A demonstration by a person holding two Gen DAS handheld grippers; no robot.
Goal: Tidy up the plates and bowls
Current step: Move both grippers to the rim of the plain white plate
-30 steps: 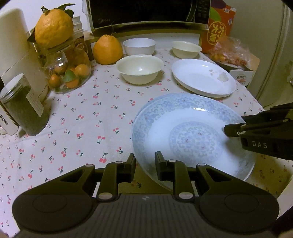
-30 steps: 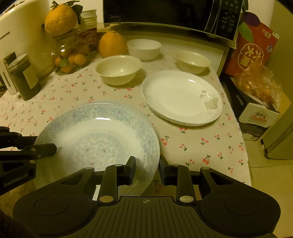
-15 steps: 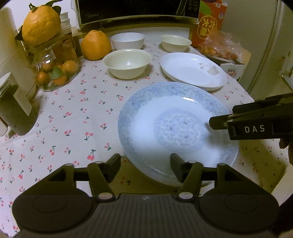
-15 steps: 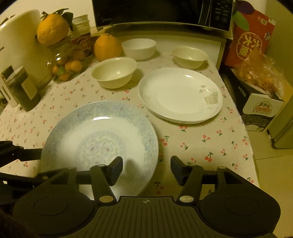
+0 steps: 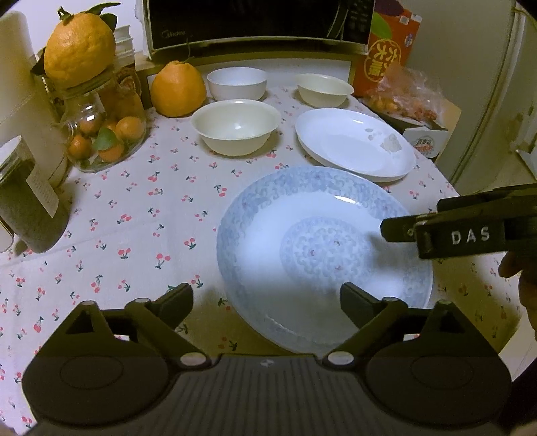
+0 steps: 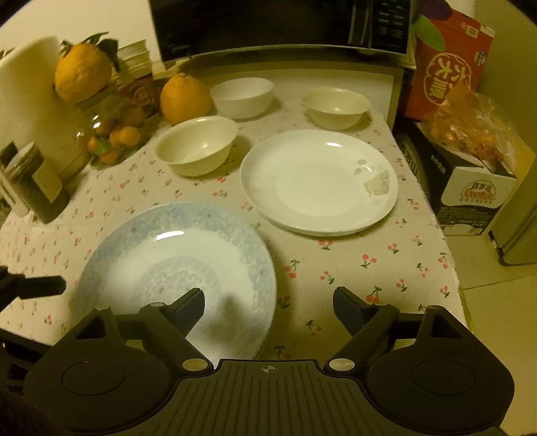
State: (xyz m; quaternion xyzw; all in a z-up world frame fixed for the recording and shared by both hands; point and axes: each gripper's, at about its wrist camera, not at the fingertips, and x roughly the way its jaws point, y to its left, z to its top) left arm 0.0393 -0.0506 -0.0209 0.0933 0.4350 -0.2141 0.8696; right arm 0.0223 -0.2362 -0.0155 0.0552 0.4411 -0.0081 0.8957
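Note:
A blue-patterned plate (image 5: 322,248) (image 6: 174,265) lies flat on the cherry-print tablecloth. My left gripper (image 5: 266,295) hovers at the plate's near-left rim, jaws opening, pads clear of it. My right gripper (image 6: 268,298) hovers at its right rim, jaws also opening, nothing pressed between them. From the left wrist view the right gripper (image 5: 412,218) reaches in over the plate. A white plate (image 5: 352,144) (image 6: 319,181) sits behind it. Farther back stand a large cream bowl (image 5: 235,125) (image 6: 196,146), a white bowl (image 5: 236,82) (image 6: 241,95) and a small cream bowl (image 5: 324,89) (image 6: 335,105).
At the left stand a glass jar of small oranges (image 5: 100,134) topped by a big citrus fruit and a dark canister (image 5: 27,201). Another citrus fruit (image 5: 178,89) and a microwave (image 5: 258,26) are at the back. The table's edge (image 6: 449,255) drops off on the right beside boxes.
Both grippers were shut on the blue plate's rim and have opened wide. The plate now rests free on the tablecloth.

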